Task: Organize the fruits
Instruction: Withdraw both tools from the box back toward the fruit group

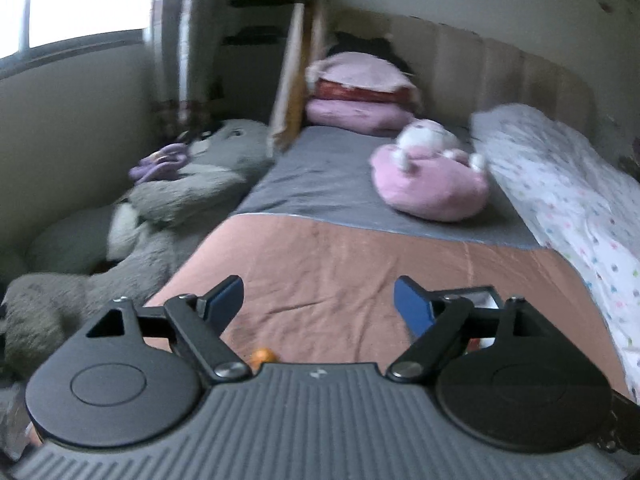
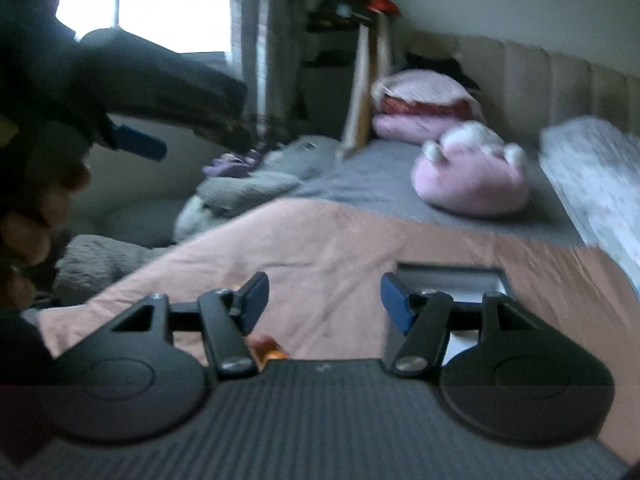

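My left gripper (image 1: pixel 319 302) hangs open over the pink bedsheet (image 1: pixel 340 264), with nothing between its blue pads. A small orange fruit (image 1: pixel 262 356) peeks out just above its body, below the left finger. A dark-rimmed white container (image 1: pixel 480 294) lies on the sheet, partly hidden behind the right finger. My right gripper (image 2: pixel 324 300) is open too and holds nothing. The orange fruit (image 2: pixel 268 348) lies by its left finger and the container (image 2: pixel 452 276) behind its right finger. In the right wrist view, one blue finger (image 2: pixel 140 144) of the left gripper shows at upper left.
A pink plush cushion (image 1: pixel 432 184) lies on the grey sheet (image 1: pixel 320 176). Stacked pink pillows (image 1: pixel 360 96) sit by the headboard. A dotted white quilt (image 1: pixel 560 192) runs along the right side. Grey plush toys (image 1: pixel 180 192) fill the bed's left side. A person's hand (image 2: pixel 24 220) is at the left.
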Tool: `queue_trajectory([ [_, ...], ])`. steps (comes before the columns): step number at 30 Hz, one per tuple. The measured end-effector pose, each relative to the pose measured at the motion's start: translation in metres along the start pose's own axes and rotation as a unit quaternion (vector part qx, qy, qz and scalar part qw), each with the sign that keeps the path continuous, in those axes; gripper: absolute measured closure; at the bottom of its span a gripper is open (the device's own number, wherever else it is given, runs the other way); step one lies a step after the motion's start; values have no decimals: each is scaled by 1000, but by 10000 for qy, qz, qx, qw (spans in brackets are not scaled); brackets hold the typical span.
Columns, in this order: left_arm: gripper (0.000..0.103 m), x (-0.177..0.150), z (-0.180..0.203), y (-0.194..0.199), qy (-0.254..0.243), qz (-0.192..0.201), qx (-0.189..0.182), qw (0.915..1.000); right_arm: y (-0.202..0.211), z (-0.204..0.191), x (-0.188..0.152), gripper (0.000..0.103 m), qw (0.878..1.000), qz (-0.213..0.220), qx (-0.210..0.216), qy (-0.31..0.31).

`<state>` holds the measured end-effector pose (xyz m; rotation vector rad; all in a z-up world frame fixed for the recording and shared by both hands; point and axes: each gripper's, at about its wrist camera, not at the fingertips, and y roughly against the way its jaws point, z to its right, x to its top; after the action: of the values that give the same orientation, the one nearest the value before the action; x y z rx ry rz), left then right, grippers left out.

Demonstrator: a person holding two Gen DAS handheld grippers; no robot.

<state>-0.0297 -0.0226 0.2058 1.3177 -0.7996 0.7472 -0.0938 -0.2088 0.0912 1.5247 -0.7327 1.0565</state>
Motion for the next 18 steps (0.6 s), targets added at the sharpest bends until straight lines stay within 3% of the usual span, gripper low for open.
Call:
queue_trajectory([
  [5, 17, 3, -43, 30, 164, 163, 499, 9985, 3, -32, 23, 39, 9984, 57, 393, 403],
  [9, 17, 11, -82, 49, 581, -55, 268, 9979, 0, -45, 42, 39, 9961, -32, 693, 538],
  [11, 17, 13, -95, 58, 632, -2, 419, 9971, 0, -49, 51, 39, 9953, -51, 783, 572],
  [16, 17, 14, -120, 74, 813, 143, 658, 9944, 2, -66, 71, 39, 9945, -22, 705, 777],
  [18, 17, 13, -129, 75, 916, 140, 636, 9937, 11, -71, 74, 39, 9940, 356, 664, 790],
])
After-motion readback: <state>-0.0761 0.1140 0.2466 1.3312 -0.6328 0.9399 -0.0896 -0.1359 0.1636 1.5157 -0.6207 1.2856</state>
